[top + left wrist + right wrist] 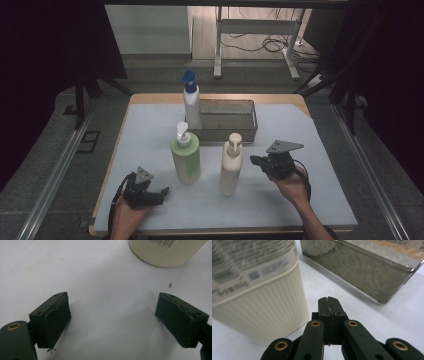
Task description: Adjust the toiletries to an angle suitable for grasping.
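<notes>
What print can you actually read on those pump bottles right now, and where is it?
No text is legible.
Cream bottle: lines of small print and a barcode in the right gripper view, too blurred to read.
Cream bottle's base in the left gripper view: a barcode with digits, cut off and too small.
Green bottle and blue-capped bottle: no readable print.

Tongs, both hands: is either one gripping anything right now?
No. The right tongs are shut on nothing beside the cream bottle; the left tongs stand open.
</notes>
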Motion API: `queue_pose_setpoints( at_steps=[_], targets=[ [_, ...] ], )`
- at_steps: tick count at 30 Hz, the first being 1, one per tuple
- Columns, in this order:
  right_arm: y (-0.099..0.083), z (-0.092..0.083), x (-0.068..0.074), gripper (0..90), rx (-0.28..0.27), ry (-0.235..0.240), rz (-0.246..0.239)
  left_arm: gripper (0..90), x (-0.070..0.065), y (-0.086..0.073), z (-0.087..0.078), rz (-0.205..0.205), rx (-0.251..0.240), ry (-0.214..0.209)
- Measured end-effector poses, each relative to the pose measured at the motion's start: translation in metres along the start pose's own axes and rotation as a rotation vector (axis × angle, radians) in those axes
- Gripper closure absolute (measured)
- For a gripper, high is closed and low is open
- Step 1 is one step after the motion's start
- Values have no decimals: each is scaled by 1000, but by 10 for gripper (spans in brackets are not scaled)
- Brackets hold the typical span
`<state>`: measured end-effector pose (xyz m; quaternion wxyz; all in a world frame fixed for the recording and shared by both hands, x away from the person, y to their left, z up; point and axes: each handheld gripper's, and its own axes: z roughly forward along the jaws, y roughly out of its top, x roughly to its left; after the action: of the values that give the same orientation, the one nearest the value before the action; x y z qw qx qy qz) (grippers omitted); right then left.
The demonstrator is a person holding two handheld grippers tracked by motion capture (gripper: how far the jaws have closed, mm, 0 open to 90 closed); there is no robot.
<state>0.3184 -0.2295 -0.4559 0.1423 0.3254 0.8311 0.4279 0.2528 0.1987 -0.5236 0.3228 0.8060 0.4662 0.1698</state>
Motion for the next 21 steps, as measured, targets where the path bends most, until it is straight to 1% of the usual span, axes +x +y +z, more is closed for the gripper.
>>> queue_pose_setpoints(
  at_steps=[1, 2, 3, 4, 5, 6, 7, 8, 9, 12, 13, 17, 21],
  targets=[
    [-2, 1, 3, 894, 5, 0, 3, 121, 0, 0, 0, -1, 0, 0],
    [-2, 1, 3, 894, 5, 0, 3, 121, 0, 0, 0, -1, -1, 0],
    [-6, 2, 9, 895, 12, 1, 6, 121, 0, 0, 0, -1, -1, 0],
    [-6, 2, 9, 895, 12, 1, 6, 121, 0, 0, 0, -1, 0, 0],
    [-10, 5, 13, 896, 19, -1, 12, 121, 0, 0, 0, -1, 0, 0],
    [-10, 5, 13, 896, 19, -1, 12, 121, 0, 0, 0, -2, 0, -1],
    [-14, 10, 15, 896, 27, 5, 16, 121, 0, 0, 0, -1, 0, 0],
    [-14, 10, 15, 896, 27, 5, 16, 121, 0, 0, 0, 0, -1, 0],
    [-18, 15, 17, 896, 39, 7, 20, 121, 0, 0, 0, -1, -1, 0],
    [-21, 20, 19, 896, 43, 14, 22, 121, 0, 0, 0, -1, 0, 0],
    [-23, 24, 20, 896, 51, 13, 31, 121, 0, 0, 0, -1, 0, 0],
    [-25, 30, 23, 896, 60, 13, 28, 121, 0, 0, 0, -1, -1, 0],
    [-25, 35, 25, 896, 59, 27, 34, 121, 0, 0, 0, -1, -1, 0]
  ],
)
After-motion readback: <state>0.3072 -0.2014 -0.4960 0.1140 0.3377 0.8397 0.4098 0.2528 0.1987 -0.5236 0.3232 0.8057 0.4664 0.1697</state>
